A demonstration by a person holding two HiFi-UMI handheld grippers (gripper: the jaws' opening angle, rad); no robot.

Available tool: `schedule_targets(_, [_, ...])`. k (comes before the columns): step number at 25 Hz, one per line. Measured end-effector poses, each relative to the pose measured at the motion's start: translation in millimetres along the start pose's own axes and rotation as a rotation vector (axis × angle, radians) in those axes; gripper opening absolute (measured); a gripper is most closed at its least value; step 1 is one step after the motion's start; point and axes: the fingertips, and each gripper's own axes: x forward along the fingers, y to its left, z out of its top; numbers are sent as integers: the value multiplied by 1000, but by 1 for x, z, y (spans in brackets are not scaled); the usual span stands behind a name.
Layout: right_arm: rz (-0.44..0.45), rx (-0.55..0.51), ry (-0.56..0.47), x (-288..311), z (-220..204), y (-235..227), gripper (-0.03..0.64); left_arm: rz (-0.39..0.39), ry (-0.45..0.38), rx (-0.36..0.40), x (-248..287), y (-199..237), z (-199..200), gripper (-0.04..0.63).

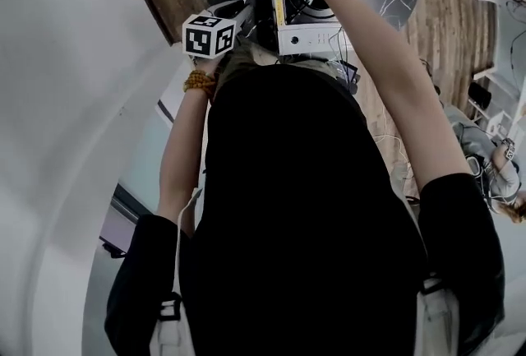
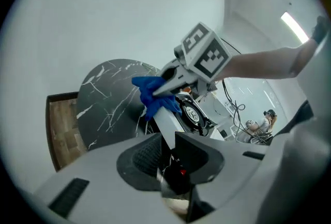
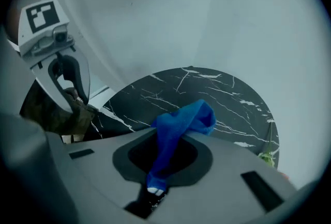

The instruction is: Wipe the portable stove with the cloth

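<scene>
- Blue cloth (image 3: 180, 123) pinched tight in R tongs (image 3: 151, 188), bunched against stove (image 2: 195, 114) at its white edge.
- L tongs (image 2: 168, 163) clamped on stove's near edge.
- Stove sits on black marble desk (image 3: 217, 88).

Blue cloth (image 3: 182, 123) tight between the right tongs (image 3: 155, 189)
</scene>
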Motion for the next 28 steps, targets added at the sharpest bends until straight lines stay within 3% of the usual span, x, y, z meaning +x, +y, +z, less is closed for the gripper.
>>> schedule_targets(4, [-83, -136, -55, 7, 11, 29, 23, 38, -38, -52, -9, 18, 5, 81])
schedule_targets(7, [-178, -62, -141, -4, 2, 33, 23, 41, -35, -45, -7, 21, 6, 81])
schedule_targets(9, [-184, 3, -173, -11, -11, 34, 23, 38, -25, -27, -2, 21, 9, 81])
schedule_targets(12, [-116, 46, -182, -14, -21, 42, 23, 35, -7, -10, 5, 18, 12, 81])
schedule_targets(16, [8, 5, -154, -15, -23, 59, 23, 33, 19, -1, 14, 11, 11, 81])
schedule_targets(20, [62, 37, -186, -20, -24, 78, 24, 44, 46, 9, 13, 10, 3, 80])
schedule_targets(23, [93, 14, -213, -22, -36, 102, 23, 55, 53, 1, 11, 8, -2, 80])
schedule_targets(28, [238, -21, -259, -33, -52, 153, 23, 78, 79, -3, 10, 7, -7, 80])
